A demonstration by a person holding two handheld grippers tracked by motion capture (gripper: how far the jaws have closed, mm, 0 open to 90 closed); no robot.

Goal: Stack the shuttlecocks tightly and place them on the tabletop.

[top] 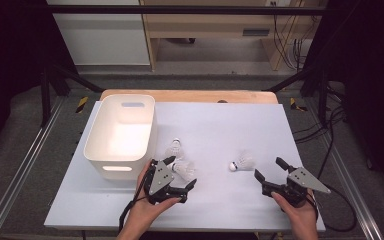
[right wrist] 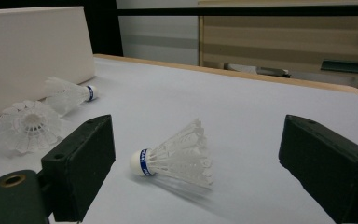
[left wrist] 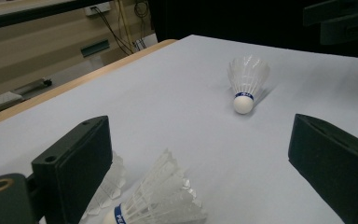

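Both grippers stand wide open and empty so a shuttlecock fits between the jaws: the left gripper (top: 180,175) brackets one shuttlecock (top: 184,169) just right of the bin (top: 96,150), the right gripper (top: 269,169) faces another (top: 242,162) farther right.

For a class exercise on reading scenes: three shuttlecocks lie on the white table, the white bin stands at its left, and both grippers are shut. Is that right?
Not quite. The left gripper and right gripper are both open, as the high view shows. Three shuttlecocks do lie on the table, with the bin at the left.
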